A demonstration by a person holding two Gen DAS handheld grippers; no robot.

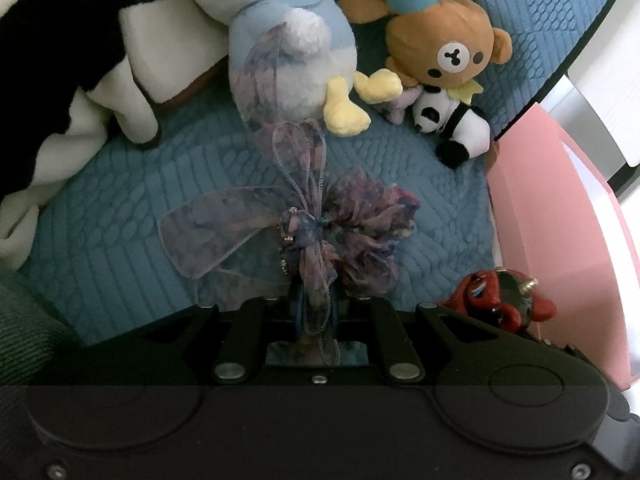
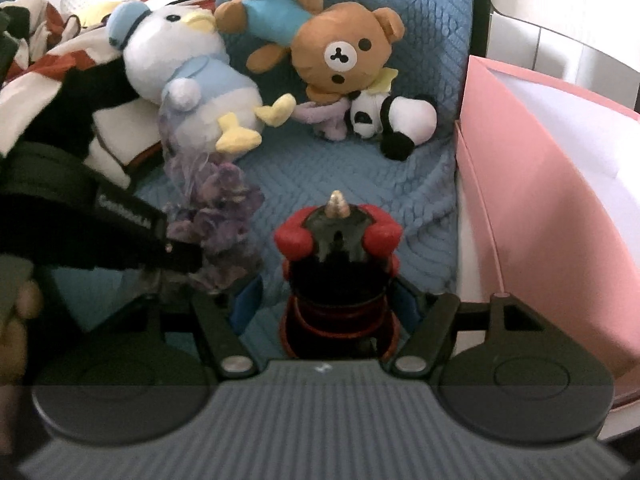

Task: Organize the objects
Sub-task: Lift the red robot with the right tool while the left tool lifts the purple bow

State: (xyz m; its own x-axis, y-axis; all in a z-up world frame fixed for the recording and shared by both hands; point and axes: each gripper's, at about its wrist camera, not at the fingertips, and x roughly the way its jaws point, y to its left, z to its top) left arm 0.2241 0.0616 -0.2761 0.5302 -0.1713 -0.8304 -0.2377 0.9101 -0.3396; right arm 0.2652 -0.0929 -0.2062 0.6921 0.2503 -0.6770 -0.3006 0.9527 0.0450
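Left wrist view: left gripper (image 1: 316,312) is nearly closed, jaws pinching the purple sheer ribbon scrunchie (image 1: 320,232), whose bow loops and ruffles fan out above the fingers over the blue quilted cover (image 1: 120,216). A ribbon tail trails up toward the white duck plush (image 1: 292,52). Just beside the duck lie the brown bear plush (image 1: 444,48) and the small panda plush (image 1: 452,124), the panda touching the bear's chin. Black-and-white plush (image 1: 80,72) at far left. Red horned figurine (image 1: 496,296) low right, next to the pink box (image 1: 560,220).

Right wrist view: right gripper (image 2: 324,304) has jaws spread wide, with the red horned figurine (image 2: 338,248) upright between them; blue pads flank its base, but contact cannot be told. The scrunchie (image 2: 224,220) hangs just left, held by the other black tool. Duck (image 2: 192,80), bear (image 2: 340,52) and panda (image 2: 392,120) sit further back on the cover (image 2: 360,184). Pink box (image 2: 540,200) stands at right, open, touching the cover's edge. Fingers of a hand (image 2: 24,304) at left edge.
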